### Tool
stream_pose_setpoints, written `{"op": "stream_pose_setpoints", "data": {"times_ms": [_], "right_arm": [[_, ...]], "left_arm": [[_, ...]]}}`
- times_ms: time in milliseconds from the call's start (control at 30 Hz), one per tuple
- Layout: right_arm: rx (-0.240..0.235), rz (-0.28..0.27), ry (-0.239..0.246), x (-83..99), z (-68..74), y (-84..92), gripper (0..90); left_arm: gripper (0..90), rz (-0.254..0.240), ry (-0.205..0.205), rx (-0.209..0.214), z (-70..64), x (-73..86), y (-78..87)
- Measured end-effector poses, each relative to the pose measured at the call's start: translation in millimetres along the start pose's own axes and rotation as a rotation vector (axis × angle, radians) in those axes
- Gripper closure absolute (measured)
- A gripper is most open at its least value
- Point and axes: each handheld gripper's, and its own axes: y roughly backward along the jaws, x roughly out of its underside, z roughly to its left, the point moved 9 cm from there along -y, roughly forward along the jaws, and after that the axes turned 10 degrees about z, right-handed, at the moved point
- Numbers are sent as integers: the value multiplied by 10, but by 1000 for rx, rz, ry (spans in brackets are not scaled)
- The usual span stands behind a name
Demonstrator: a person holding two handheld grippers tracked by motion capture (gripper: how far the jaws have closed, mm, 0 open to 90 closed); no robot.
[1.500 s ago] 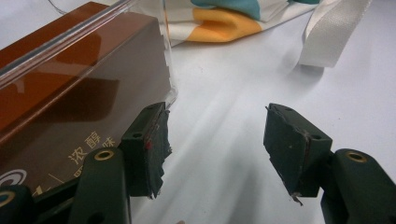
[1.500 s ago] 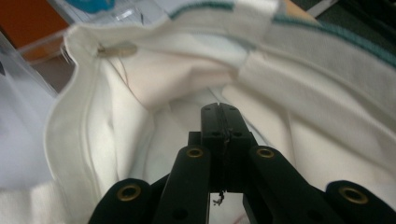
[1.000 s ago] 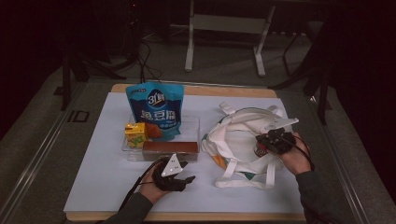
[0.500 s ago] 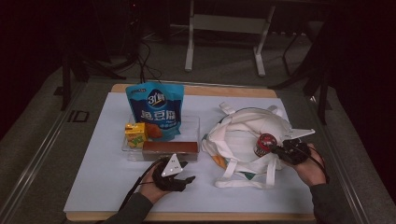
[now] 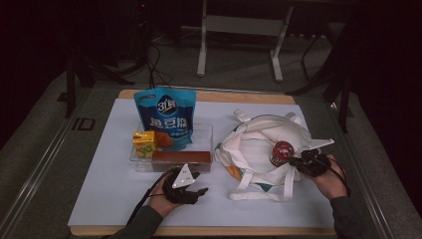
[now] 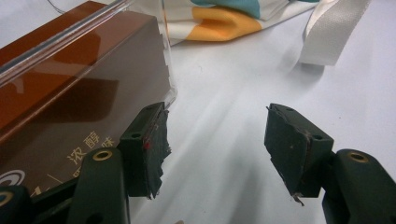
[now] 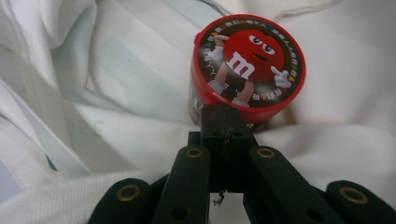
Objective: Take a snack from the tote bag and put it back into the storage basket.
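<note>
A red M&M's can lies in the mouth of a white tote bag, its lid turned toward the right gripper view. My right gripper is shut, its joined tips against the can's side; in the high view the right gripper sits just right of the can. My left gripper rests on the white mat in front of a clear tray. In the left gripper view the left gripper is open with nothing between its pads, one pad beside the tray corner and a brown box.
The tray holds a blue snack pouch, a yellow juice carton and the brown box. Bag straps trail over the mat toward the table's front edge. Metal stand legs are on the floor behind the table.
My right gripper has drawn back to the right and a little down, and the red can now shows in the bag. The left gripper has stayed put.
</note>
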Motion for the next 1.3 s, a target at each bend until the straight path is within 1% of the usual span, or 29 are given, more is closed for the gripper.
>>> {"op": "stream_pose_setpoints", "data": {"times_ms": [167,300,333,367,400,533,567,633,700,733,800,867,933,967,1033,1067,1100,1200,1300], "right_arm": [[-19,-4,5,-104,42,-55,896],[-26,9,35,-176,90,-77,871],[-23,11,49,-197,94,-65,870],[-26,8,53,-218,91,-45,868],[-29,1,50,-242,85,-21,858],[-17,-9,42,-320,13,57,817],[-14,-6,39,-333,-7,67,799],[-9,0,31,-358,-53,71,721],[13,-5,14,-388,-108,64,567],[10,-3,4,-393,-116,60,543],[17,-2,-1,-417,-150,45,479],[10,4,-9,-436,-163,30,437],[3,9,-7,-456,-169,13,403],[-9,19,-3,-459,-163,2,387],[-18,36,-2,-461,-162,-32,343],[-23,59,2,-450,-164,-62,330],[-16,68,4,-446,-173,-83,320],[-29,81,7,-438,-178,-142,284],[-31,104,12,-417,-192,-213,260]], "left_arm": [[394,0,-1,0,-1,0,0],[394,-1,-2,1,-2,0,0],[394,0,-2,1,-2,0,0],[394,0,-2,1,-2,0,0],[394,0,-2,1,-2,0,0],[394,0,-2,0,-2,0,-1],[394,1,-2,0,-2,0,-1],[394,1,-2,-1,-2,0,-1],[394,0,-2,0,-2,-1,-2],[394,1,-2,0,-2,0,-2],[394,0,-1,1,-2,-1,-2],[394,1,-2,0,-3,-1,-2],[394,1,-4,0,-4,-1,-3],[394,1,-4,-1,-4,-1,-3],[394,1,-6,0,-4,-1,-2],[394,0,-6,0,-6,-2,-3],[394,0,-5,0,-6,-2,-3],[394,1,-6,1,-5,-1,-2],[394,1,-5,0,-4,-1,-3]]}}
